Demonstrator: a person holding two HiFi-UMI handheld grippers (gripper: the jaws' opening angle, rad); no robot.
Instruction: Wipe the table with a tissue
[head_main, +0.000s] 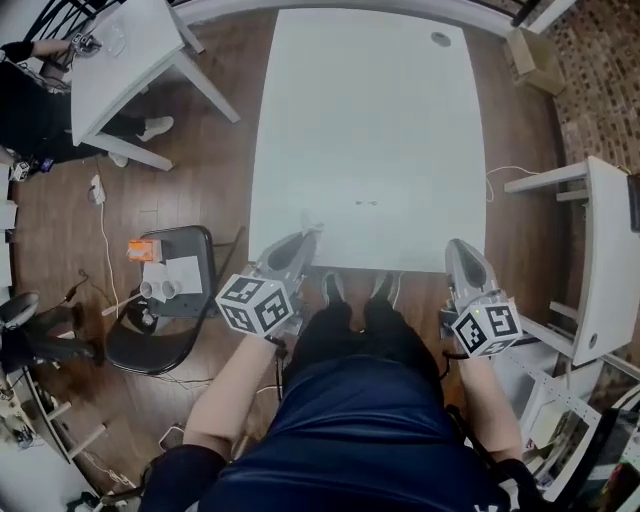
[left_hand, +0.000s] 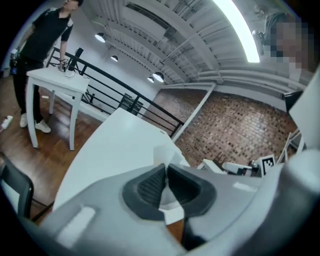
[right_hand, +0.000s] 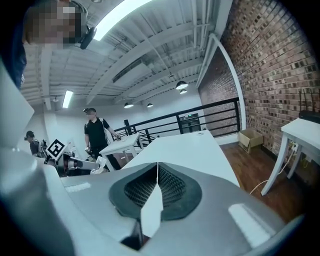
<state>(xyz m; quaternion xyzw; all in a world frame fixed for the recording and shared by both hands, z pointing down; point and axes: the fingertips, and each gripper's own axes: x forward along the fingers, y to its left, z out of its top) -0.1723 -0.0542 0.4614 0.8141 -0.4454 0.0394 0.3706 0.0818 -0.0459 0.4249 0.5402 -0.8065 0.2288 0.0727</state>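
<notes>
Filling the middle of the head view, the white table (head_main: 370, 120) is a broad rectangle, smooth and matte, standing on a brown wood-plank floor (head_main: 220, 120). At its near edge the left gripper (head_main: 303, 240), pale grey plastic with black ribbed pads (left_hand: 150, 185), has its jaws pinched on the tissue (head_main: 312, 226). The right gripper (head_main: 458, 250) sits at the near right corner, its cross-hatched pads pressed together at the tips. The tissue is a small, thin white scrap, creased and crumpled. It pokes out past the left jaw tips over the table's near edge, and a fold shows below the pads. Whether it touches the tabletop cannot be told.
</notes>
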